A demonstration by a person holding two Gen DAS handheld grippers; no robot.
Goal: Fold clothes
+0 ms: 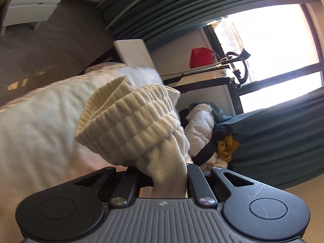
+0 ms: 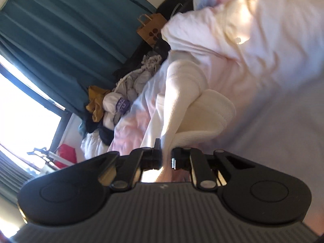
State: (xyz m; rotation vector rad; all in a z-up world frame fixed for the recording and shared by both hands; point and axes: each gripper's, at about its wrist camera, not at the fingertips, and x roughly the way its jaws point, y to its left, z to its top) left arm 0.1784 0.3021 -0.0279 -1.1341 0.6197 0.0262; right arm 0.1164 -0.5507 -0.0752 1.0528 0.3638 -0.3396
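Both sets of jaws are pressed tight on knit: the left gripper [image 1: 170, 182] pinches the cream ribbed sweater [image 1: 133, 125] just below its bunched, ribbed band, and the right gripper [image 2: 166, 158] nips another fold of that cream knit, which trails off onto the bed [image 2: 273, 121]. Most of the sweater is draped over the pale bedding, well clear of the clothes pile [image 2: 113, 105] at the bed's far edge by the teal curtain [image 2: 60, 30]. My call: lift both hands evenly and draw them apart so the cloth hangs flat before it's laid down.
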